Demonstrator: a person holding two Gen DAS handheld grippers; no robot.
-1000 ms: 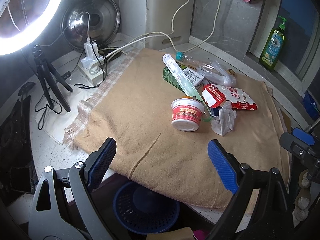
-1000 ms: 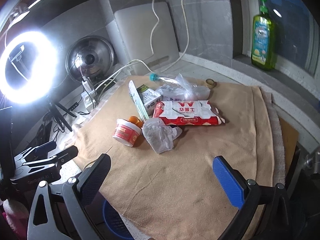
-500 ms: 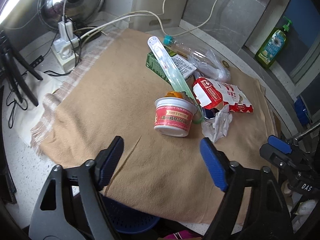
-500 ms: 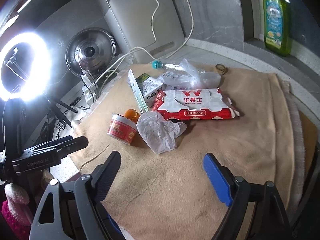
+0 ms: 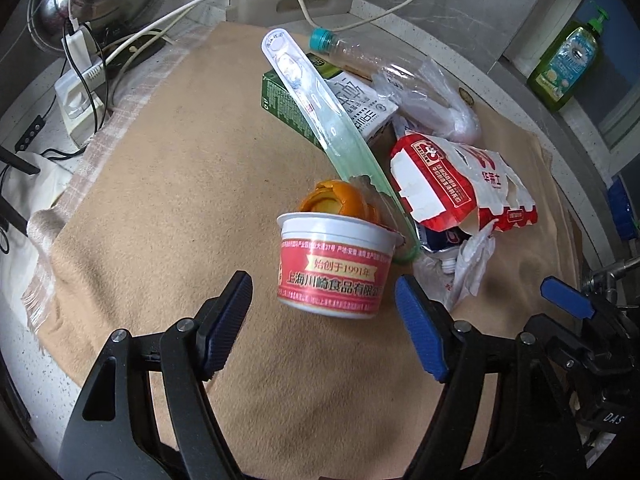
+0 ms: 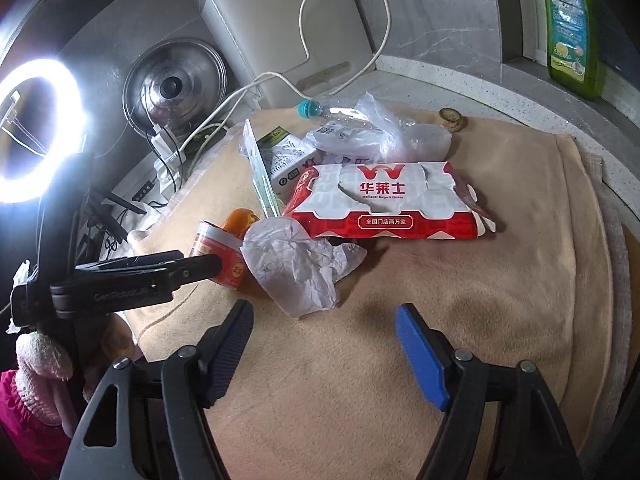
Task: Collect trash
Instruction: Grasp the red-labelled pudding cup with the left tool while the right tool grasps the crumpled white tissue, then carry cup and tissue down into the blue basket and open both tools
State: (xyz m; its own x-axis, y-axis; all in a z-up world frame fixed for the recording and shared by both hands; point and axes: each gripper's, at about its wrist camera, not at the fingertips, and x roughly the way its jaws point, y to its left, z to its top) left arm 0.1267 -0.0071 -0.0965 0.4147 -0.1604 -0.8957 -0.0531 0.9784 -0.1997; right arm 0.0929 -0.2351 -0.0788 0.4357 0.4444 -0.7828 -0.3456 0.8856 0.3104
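Left claw point(image 5: 323, 312) spread, its jaws flanking but not touching the upright red cup point(image 5: 334, 268) on the blanket-covered surface point(image 5: 168, 184), nearer it than right claw point(image 6: 324, 334), whose closing, empty jaws have crumpled paper point(image 6: 294, 264) just ahead

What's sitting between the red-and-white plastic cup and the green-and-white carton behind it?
In the left wrist view, a piece of orange peel sits behind the red-and-white plastic cup, and a long clear plastic sleeve slants across toward the green-and-white carton.

Each black tool point(image 5: 324, 304) has blue ribbed pads point(image 5: 418, 330) and silver screws.
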